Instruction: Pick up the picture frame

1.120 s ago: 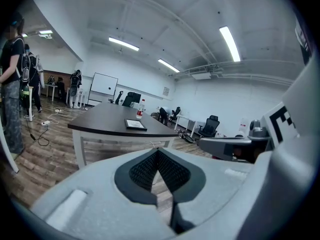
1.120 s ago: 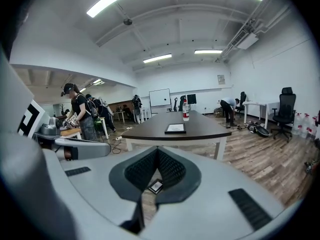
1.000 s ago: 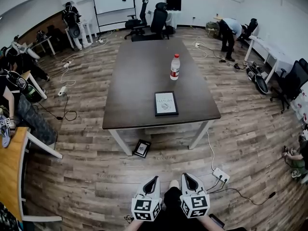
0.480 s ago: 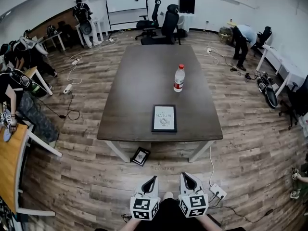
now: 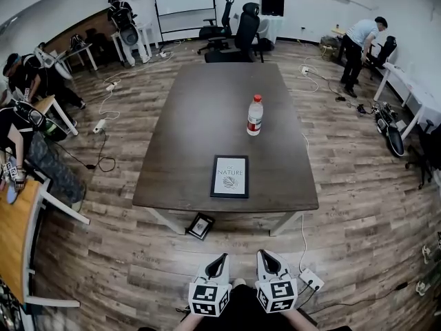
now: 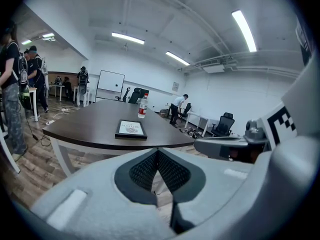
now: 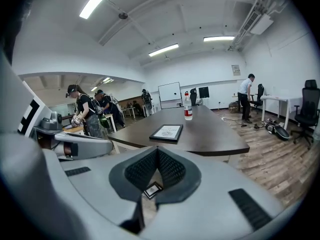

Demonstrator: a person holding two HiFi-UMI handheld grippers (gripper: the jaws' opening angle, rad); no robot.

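A black picture frame (image 5: 230,176) with a white print lies flat near the front edge of the dark table (image 5: 207,109); the left gripper view also shows this frame (image 6: 131,129), and so does the right gripper view (image 7: 167,132). Both grippers hang low in front of me, well short of the table. My left gripper (image 5: 219,258) is shut with nothing in it. My right gripper (image 5: 264,255) is shut and empty too. A second small frame (image 5: 201,226) lies on the floor under the table edge.
A water bottle (image 5: 255,115) stands on the table behind the frame. A power strip (image 5: 311,278) and cables lie on the wooden floor at the right. An orange desk (image 5: 14,240) is at the left. People and office chairs stand around the room's edges.
The table and picture frame have come nearer in the head view as I moved forward. Both grippers stay shut, side by side.
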